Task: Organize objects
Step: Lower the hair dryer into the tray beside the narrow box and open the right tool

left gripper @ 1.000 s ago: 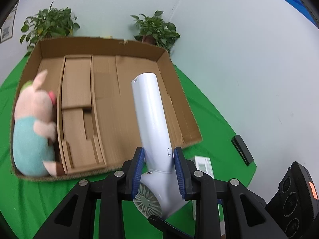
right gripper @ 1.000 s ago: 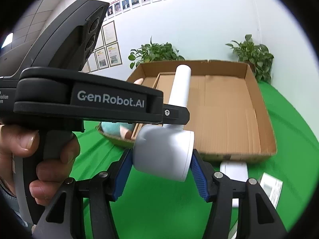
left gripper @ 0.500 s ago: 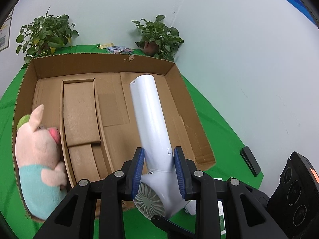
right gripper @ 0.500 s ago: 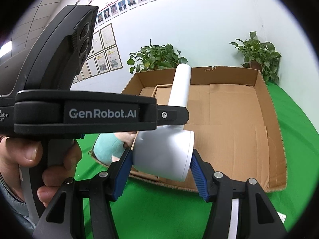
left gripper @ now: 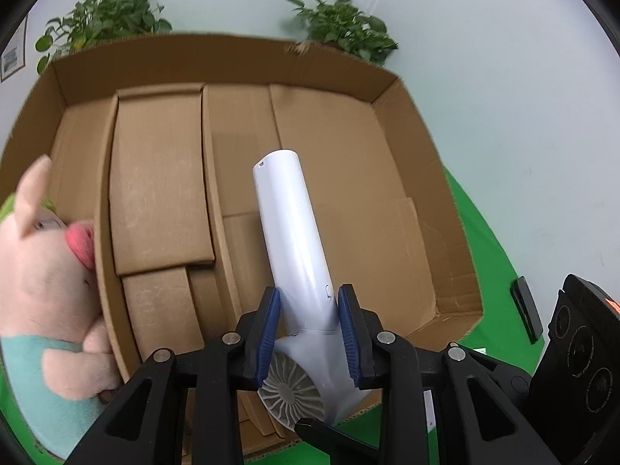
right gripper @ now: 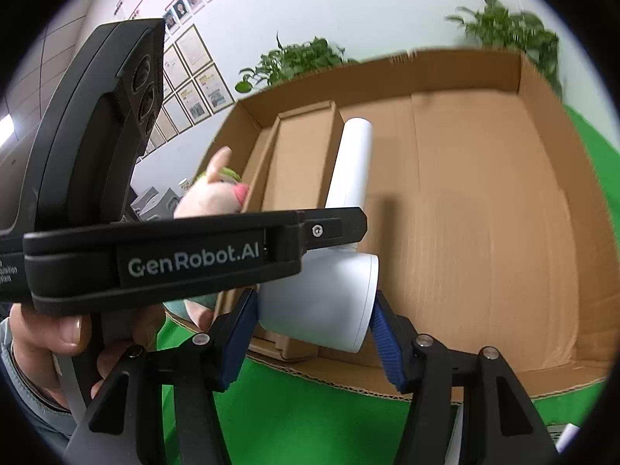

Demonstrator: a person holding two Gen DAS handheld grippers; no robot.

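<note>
Both views are brightly and evenly lit, with soft light from above. A ceiling lamp [right gripper: 4, 128] glows at the far left edge of the right wrist view. Shadows are faint: a pale one lies on the cardboard box [right gripper: 484, 201] beside the white hair dryer [right gripper: 350, 162]. The dryer's handle [left gripper: 290, 224] carries a mild sheen. Fisheye bending curves the box walls, and black corners ring each picture. Motion blur smears the plants [right gripper: 507, 31] and the box rim; the plush pig [left gripper: 42, 271] is soft, too close to the lens.

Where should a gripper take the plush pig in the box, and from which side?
Grip the plush pig across its soft teal body from above. It lies against the cardboard box's left wall, so side approaches look blocked; its ear and limbs are floppy, likelier to slip.
</note>
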